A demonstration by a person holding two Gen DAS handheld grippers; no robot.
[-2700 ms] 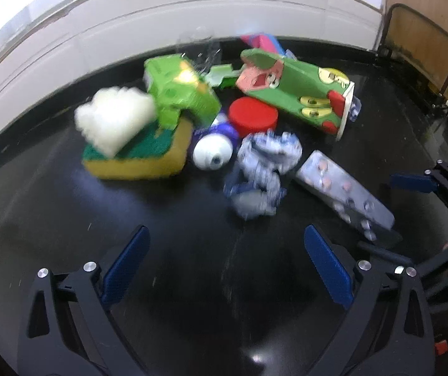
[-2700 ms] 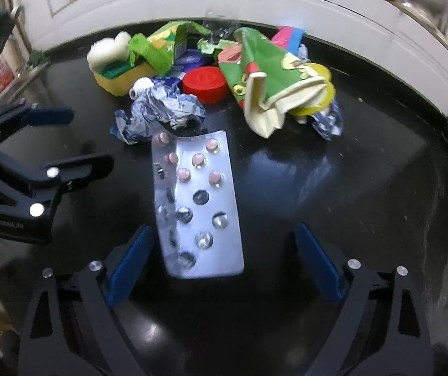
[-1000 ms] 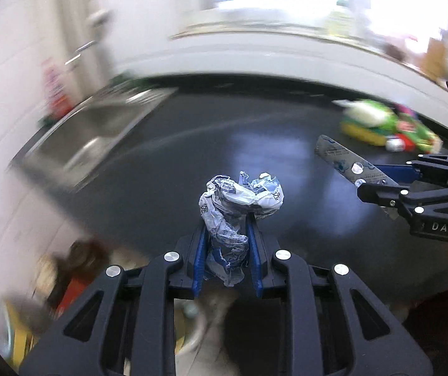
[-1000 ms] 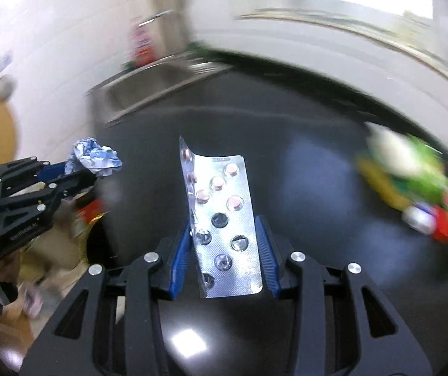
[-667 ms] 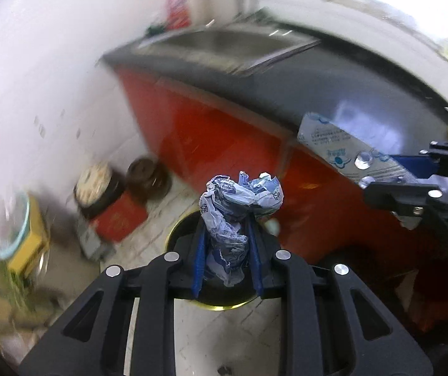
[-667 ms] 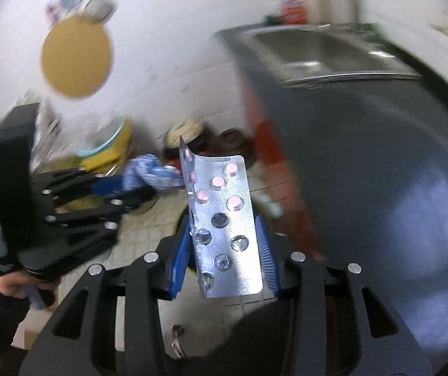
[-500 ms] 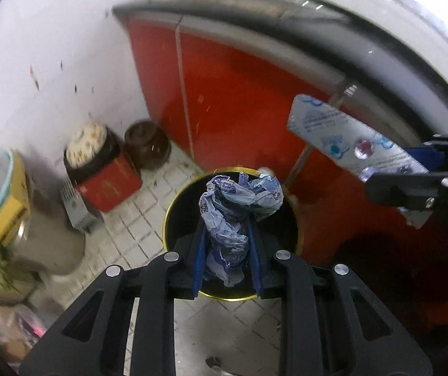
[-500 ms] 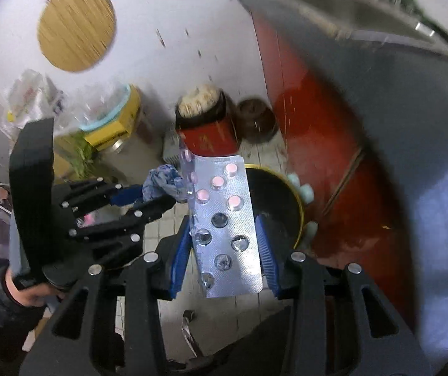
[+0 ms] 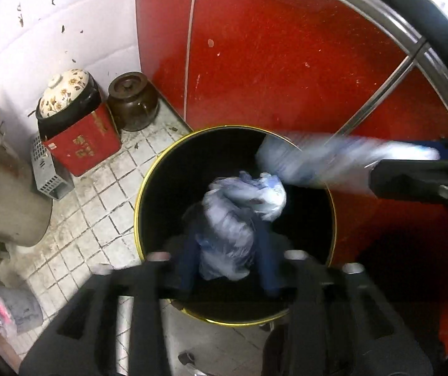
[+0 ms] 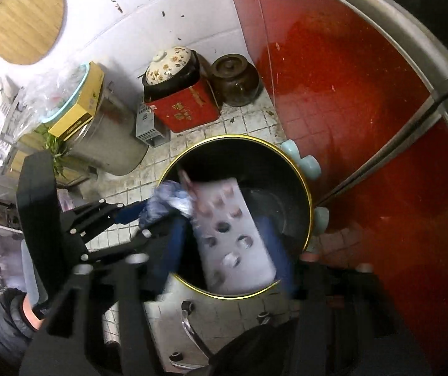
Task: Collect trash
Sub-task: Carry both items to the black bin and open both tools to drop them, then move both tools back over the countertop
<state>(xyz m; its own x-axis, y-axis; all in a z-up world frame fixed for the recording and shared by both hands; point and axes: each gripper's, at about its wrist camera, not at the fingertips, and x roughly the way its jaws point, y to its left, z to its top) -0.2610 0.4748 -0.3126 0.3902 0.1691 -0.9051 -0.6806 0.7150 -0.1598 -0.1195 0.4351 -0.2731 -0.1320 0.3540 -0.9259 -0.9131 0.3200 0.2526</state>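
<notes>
Both grippers point down over a black bin (image 9: 148,194) with a gold rim, standing on the tiled floor (image 9: 98,206) beside a red cabinet (image 9: 286,62). The left gripper (image 9: 227,244) has just been opening its jaws; the crumpled wrapper (image 9: 239,213) sits between them, seemingly loose, though blur hides contact. The right gripper (image 10: 230,247) has likewise just spread its jaws, and the pill pack (image 10: 227,232) lies tilted between them above the bin's mouth
</notes>
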